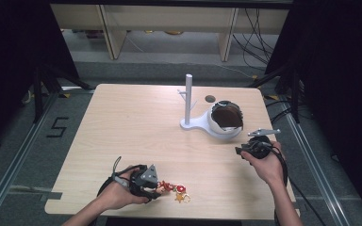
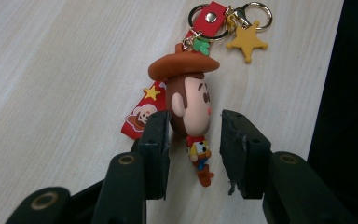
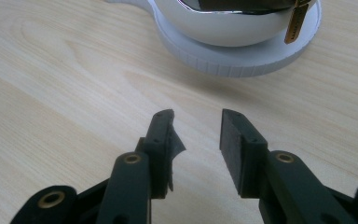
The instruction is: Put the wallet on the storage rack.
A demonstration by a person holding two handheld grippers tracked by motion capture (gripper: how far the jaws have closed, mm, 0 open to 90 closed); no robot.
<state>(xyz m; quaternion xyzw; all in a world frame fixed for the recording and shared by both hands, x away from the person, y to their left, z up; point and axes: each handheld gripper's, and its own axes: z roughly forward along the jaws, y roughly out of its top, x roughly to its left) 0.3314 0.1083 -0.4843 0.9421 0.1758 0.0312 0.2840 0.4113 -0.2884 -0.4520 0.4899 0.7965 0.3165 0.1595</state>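
1. Black jaws of the left gripper [image 2: 193,140] rise from the bottom of the left gripper view, straddling the keychain [image 2: 191,107]; one pad sits against the back of the head, the other stands apart from the face, so nothing is clamped yet.
2. Keychain parts, outward from the jaws: small body between the pads, brown hat above, then red strap [image 2: 142,116], rings and yellow star [image 2: 246,43] at the upper right. In the high view the charm [image 1: 176,192] lies at lower centre, just beside the left gripper [image 1: 156,187].
3. Right gripper [image 3: 196,140]: jaws apart with nothing between them, hovering over bare wood. In the high view it [image 1: 245,149] sits at right of centre, just below the bowl [image 1: 225,120].
4. Stand [image 1: 188,101]: white post with pegs at upper centre, base joined to the bowl's.
5. Step in hand, as judged: close on the head, the widest firm part, squarely across face and back; the thin body could slip out.
6. Margins: the table [image 1: 122,122] edge runs close along the right of the left gripper view, so lift rather than drag. Open wood lies between charm and stand.
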